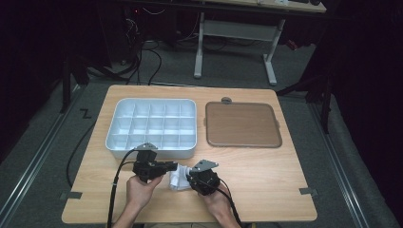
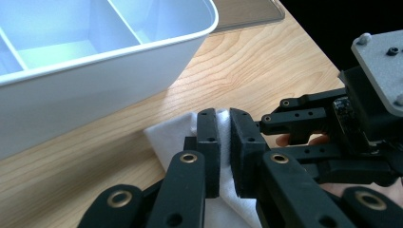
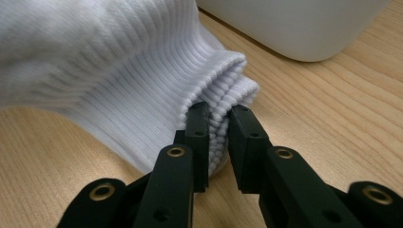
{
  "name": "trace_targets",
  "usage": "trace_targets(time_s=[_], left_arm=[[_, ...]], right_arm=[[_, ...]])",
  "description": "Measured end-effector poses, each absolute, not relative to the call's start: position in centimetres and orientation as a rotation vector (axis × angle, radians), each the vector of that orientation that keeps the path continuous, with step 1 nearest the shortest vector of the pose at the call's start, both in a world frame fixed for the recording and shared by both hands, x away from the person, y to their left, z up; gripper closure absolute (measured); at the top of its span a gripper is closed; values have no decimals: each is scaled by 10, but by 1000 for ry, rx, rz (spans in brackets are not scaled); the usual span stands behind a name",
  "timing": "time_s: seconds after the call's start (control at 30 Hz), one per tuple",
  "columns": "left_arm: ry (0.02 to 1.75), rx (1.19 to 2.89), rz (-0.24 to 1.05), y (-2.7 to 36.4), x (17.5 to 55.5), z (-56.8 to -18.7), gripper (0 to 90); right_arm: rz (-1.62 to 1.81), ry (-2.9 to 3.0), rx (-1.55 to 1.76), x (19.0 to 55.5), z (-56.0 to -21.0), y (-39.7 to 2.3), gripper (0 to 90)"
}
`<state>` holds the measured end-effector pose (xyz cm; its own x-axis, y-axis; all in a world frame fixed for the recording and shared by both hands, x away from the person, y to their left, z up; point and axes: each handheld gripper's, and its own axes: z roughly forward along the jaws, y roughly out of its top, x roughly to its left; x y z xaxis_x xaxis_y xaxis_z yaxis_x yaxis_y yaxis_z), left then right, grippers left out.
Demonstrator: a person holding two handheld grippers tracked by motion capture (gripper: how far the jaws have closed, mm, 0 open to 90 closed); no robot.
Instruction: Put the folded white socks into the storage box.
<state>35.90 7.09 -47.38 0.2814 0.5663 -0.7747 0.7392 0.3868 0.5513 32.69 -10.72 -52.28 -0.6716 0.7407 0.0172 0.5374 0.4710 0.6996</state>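
Sitting at table's (image 1: 266, 175) 11 o'clock, divided bin (image 1: 151, 127) w/ nothing inside; both grippers, left (image 2: 225, 142) & right (image 3: 219, 137), pinch white sock (image 1: 178, 179).

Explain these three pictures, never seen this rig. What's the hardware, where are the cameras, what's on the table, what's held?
No robot here: a person holds a two-jaw gripper in each hand. The high view looks down on the table; the other two cameras ride on the grippers and look along their black jaws. On the table sit a white divided tray and a brown lid beside it. Near the person lies a white sock. The left gripper pinches one end of it, and the right gripper pinches its ribbed cuff.
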Motion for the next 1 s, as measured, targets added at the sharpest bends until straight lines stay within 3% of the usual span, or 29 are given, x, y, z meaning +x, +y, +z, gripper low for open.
trace_targets(time_s=[1.0], left_arm=[[1354,1326,-155,61,368,-504,838]], right_arm=[[1039,2465,1067,325,-524,-101,791]])
